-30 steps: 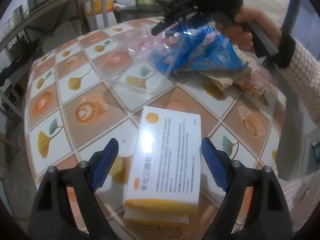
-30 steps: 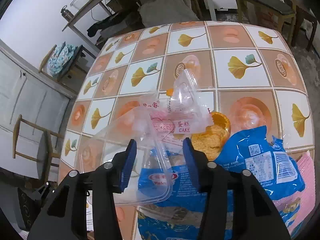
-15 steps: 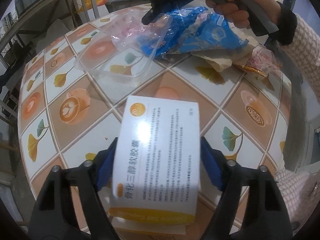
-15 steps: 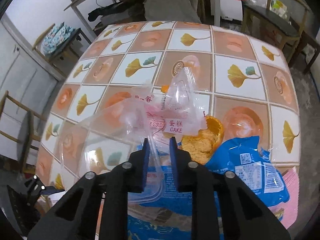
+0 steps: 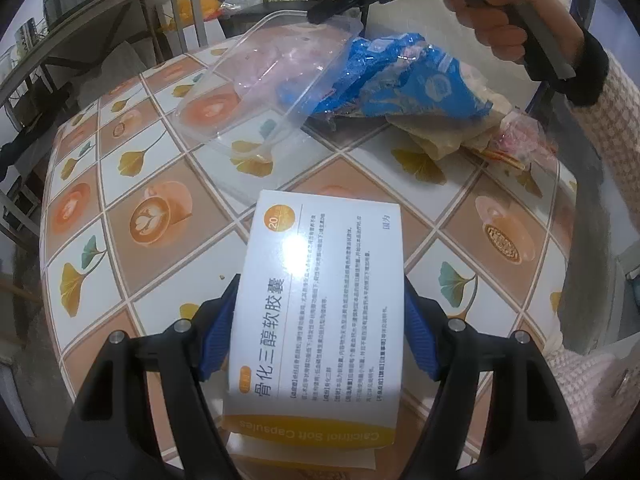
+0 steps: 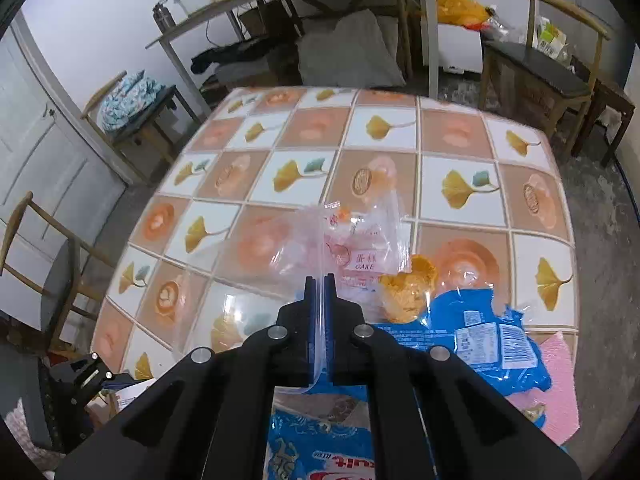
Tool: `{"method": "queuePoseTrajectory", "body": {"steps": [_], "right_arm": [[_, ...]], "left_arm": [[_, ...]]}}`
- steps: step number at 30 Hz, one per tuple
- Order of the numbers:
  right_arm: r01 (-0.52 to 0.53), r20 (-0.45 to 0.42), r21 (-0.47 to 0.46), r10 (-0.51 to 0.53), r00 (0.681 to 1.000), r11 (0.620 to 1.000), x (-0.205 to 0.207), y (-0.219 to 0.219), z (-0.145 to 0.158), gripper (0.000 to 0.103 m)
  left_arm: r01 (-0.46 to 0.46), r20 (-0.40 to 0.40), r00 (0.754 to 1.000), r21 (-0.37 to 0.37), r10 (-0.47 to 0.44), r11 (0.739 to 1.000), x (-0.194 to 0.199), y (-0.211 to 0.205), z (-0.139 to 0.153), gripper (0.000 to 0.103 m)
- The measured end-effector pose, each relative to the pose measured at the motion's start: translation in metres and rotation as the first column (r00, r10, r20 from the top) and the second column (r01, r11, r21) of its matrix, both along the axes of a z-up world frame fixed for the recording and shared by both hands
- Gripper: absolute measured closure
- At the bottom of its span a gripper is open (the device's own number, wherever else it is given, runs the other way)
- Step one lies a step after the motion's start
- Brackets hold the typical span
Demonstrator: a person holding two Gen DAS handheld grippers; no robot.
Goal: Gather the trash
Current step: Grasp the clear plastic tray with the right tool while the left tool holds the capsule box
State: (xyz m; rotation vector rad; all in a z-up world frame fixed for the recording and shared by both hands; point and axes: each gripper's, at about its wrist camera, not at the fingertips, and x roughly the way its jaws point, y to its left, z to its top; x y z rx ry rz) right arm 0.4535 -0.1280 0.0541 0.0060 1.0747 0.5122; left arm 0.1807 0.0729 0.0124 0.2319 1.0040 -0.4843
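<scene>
The left gripper (image 5: 316,340) has a white and yellow medicine box (image 5: 320,304) between its two blue pads. The pads press on the box's two long sides, so the box is pinched and held up off the tabletop (image 5: 160,208). The box sticks out in front of the gripper, with its printed face up.

The right gripper (image 6: 319,280) has just been closing, and now its pads are pressed together on the thin rim of a clear plastic tray (image 6: 256,256). The tray hangs out in front of this gripper and a bit to its left. In the left wrist view the tray (image 5: 256,104) is tipped up, with its far edge lifted by the gripper and its low edge close to the tabletop. A hand (image 5: 492,12) holds that gripper's handle, and a pink checked sleeve (image 5: 616,128) shows behind it.

Just in front of the right gripper lies a clear cake wrapper (image 6: 360,240) with pink print. To the right of it sits a round yellow cake (image 6: 408,288). Under and to the right of the gripper is a crumpled blue snack bag (image 6: 480,340). A pink sheet (image 6: 560,392) lies further right, at the edge of the tabletop.

Wooden chairs (image 6: 540,68) stand past the far side of the tabletop.
</scene>
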Motion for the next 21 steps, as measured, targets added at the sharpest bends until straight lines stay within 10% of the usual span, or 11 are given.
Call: {"method": "queuePoseTrajectory", "body": {"steps": [13, 17, 21], "right_arm": [[0.003, -0.025, 0.044, -0.002, 1.0, 0.999, 0.002, -0.008, 0.008, 0.096], [-0.006, -0.054, 0.03, 0.008, 0.999, 1.0, 0.013, -0.001, -0.004, 0.068], [-0.007, -0.105, 0.021, 0.009, 0.994, 1.0, 0.031, 0.005, -0.023, 0.068]], "left_arm": [[-0.013, 0.008, 1.0, -0.038, 0.014, 0.999, -0.001, 0.007, 0.004, 0.034], [-0.009, 0.006, 1.0, -0.042, 0.01, 0.999, 0.0, 0.007, 0.003, 0.034], [-0.015, 0.001, 1.0, -0.05, 0.015, 0.999, 0.002, 0.009, 0.0, 0.034]]}}
